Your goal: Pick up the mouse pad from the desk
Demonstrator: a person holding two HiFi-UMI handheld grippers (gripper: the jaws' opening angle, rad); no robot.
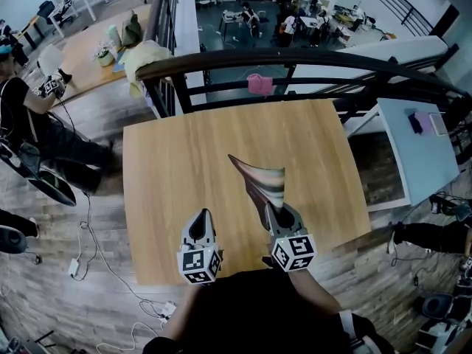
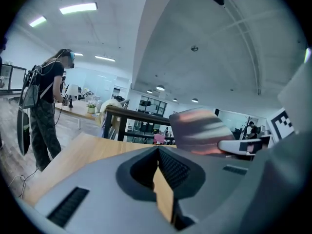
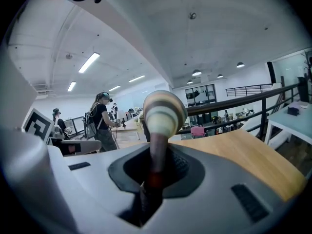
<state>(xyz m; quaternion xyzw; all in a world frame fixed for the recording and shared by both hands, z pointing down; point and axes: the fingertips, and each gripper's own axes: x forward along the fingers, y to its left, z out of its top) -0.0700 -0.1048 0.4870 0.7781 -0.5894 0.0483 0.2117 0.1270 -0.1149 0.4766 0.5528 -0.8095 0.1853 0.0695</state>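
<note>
The mouse pad, striped in brown, cream and grey, hangs curled above the wooden desk. My right gripper is shut on its near edge. In the right gripper view the pad rises in a roll from between the jaws of the right gripper. My left gripper is beside it to the left, shut with nothing in it. In the left gripper view the left gripper has its jaws pressed together, and the pad shows to the right, over the desk.
A dark railing runs along the desk's far edge, with a pink object on it. A pale blue table stands at the right. A person stands at the left, and cables lie on the floor.
</note>
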